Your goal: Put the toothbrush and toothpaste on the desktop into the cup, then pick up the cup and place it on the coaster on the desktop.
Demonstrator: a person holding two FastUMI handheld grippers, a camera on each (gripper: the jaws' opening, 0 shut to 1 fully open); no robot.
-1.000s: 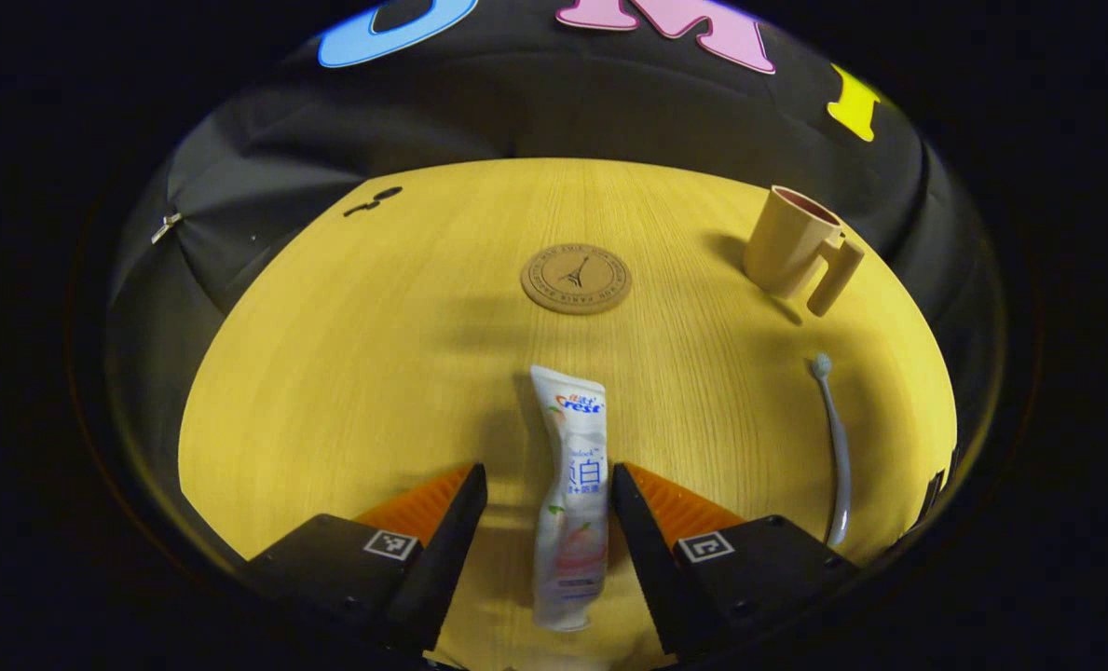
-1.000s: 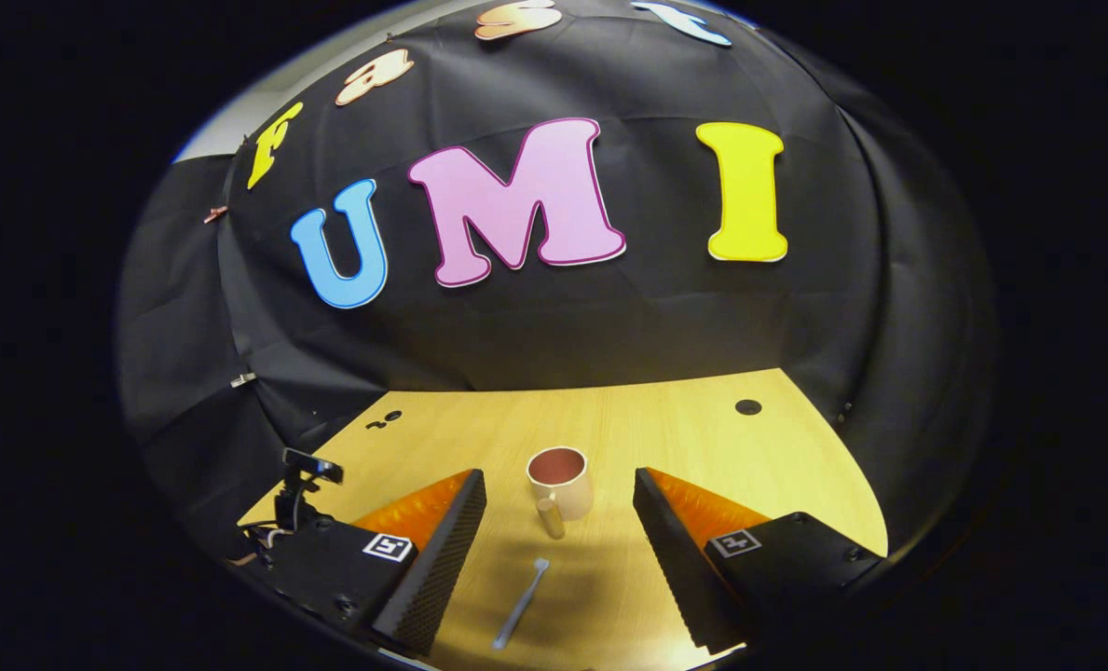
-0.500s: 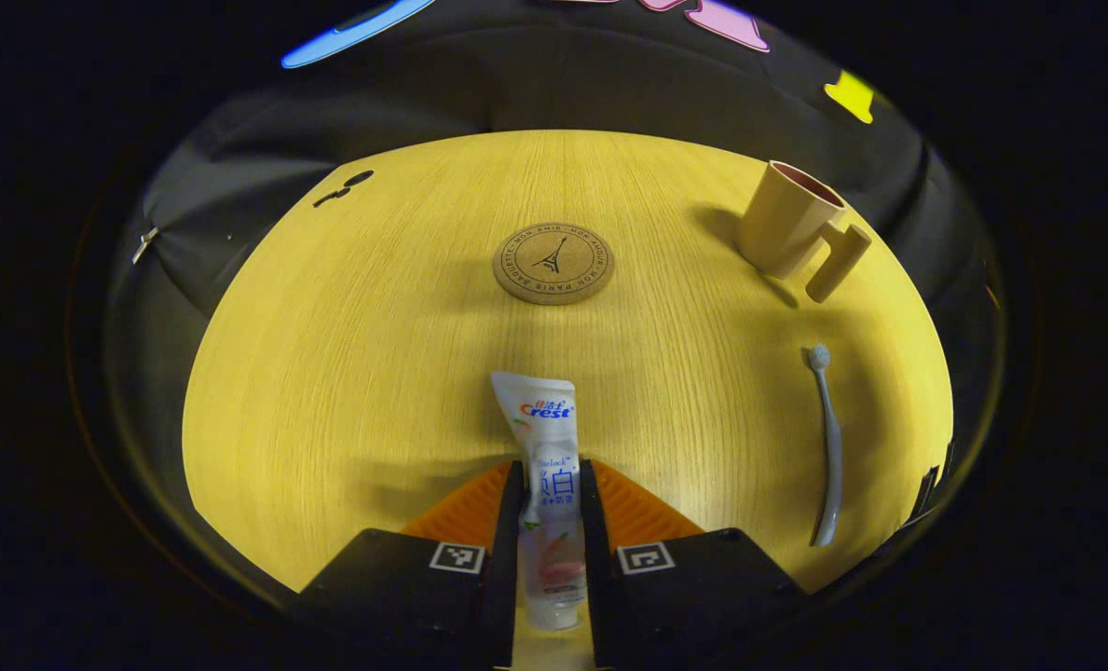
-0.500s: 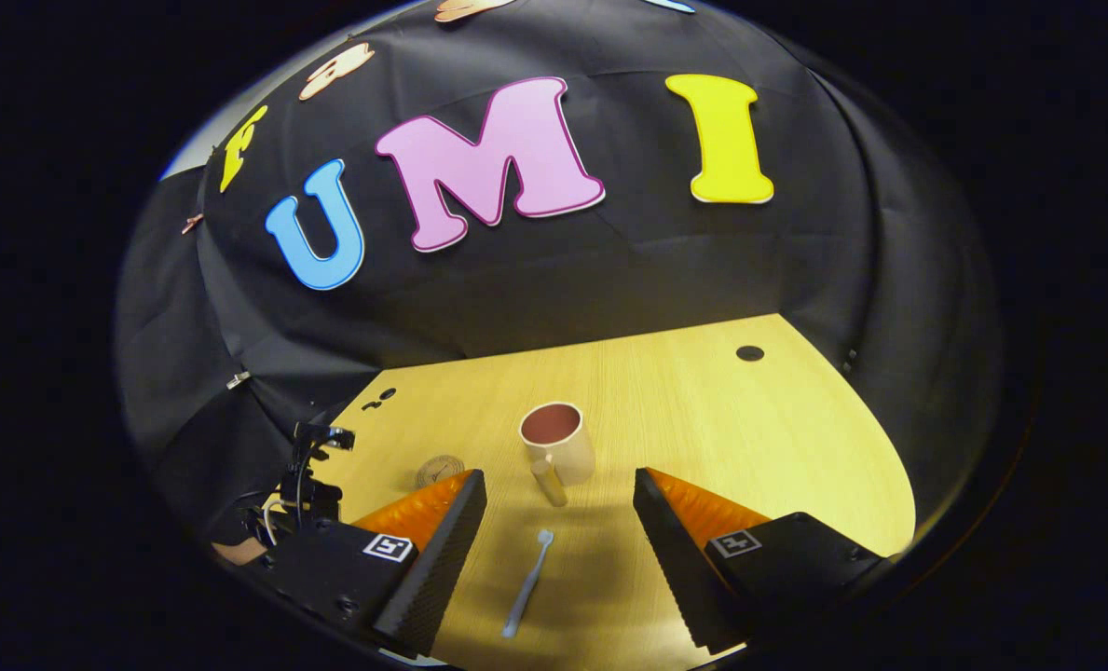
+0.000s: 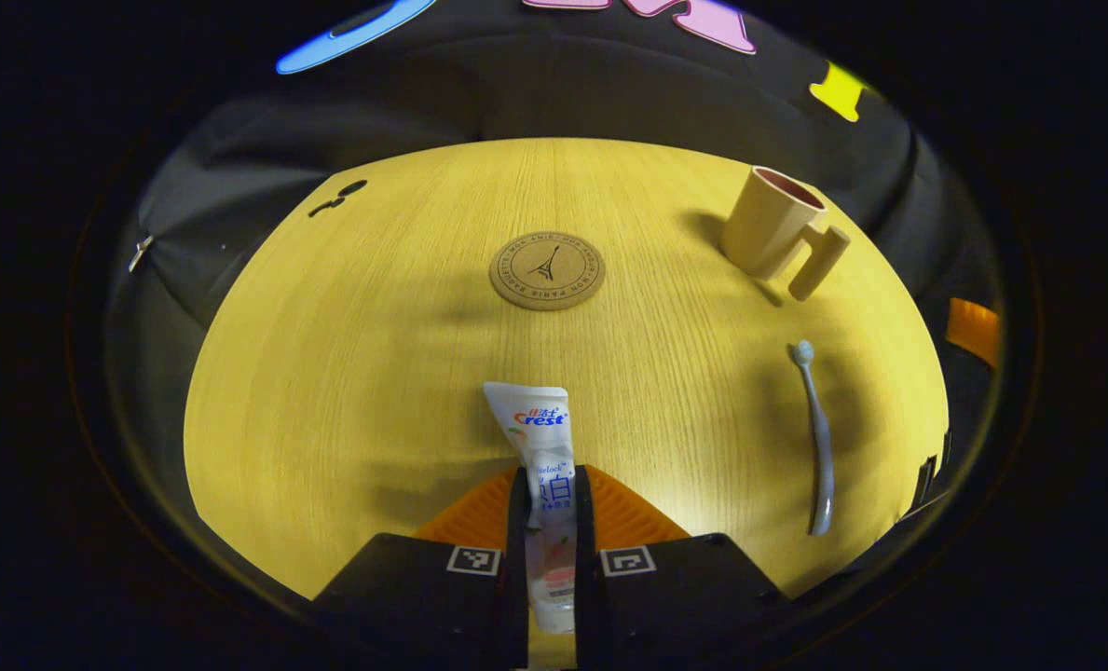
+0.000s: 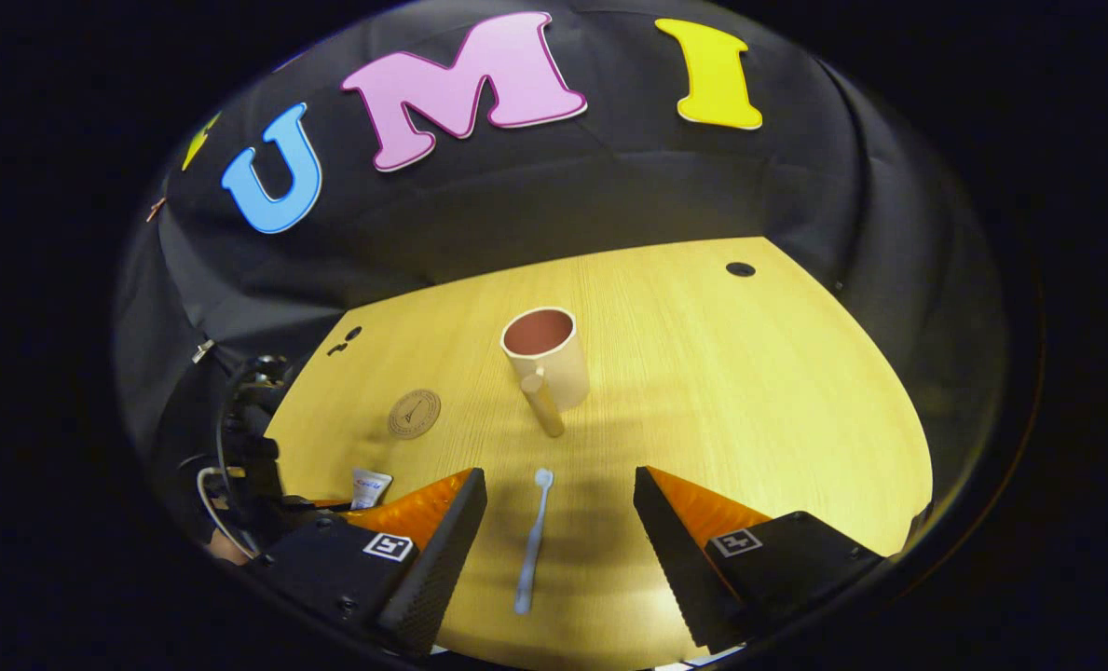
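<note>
Soft-walled toothpaste (image 5: 546, 485) lies on the tabletop (image 5: 376, 354), pinched mid-tube by the left gripper (image 5: 548, 522) jaws. Lift level, then tip it into the cup (image 5: 770, 233). Right gripper (image 6: 558, 540) jaws gape wide over the toothbrush (image 6: 532, 540).

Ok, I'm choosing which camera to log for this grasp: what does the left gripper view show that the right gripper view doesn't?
Left gripper view: the left gripper, jaws pressed on both sides of the toothpaste. Right gripper view: the right gripper, jaws open, with the toothbrush ahead between them, and a dark round hole in the desktop. Both: cup, coaster, toothbrush, toothpaste.
</note>
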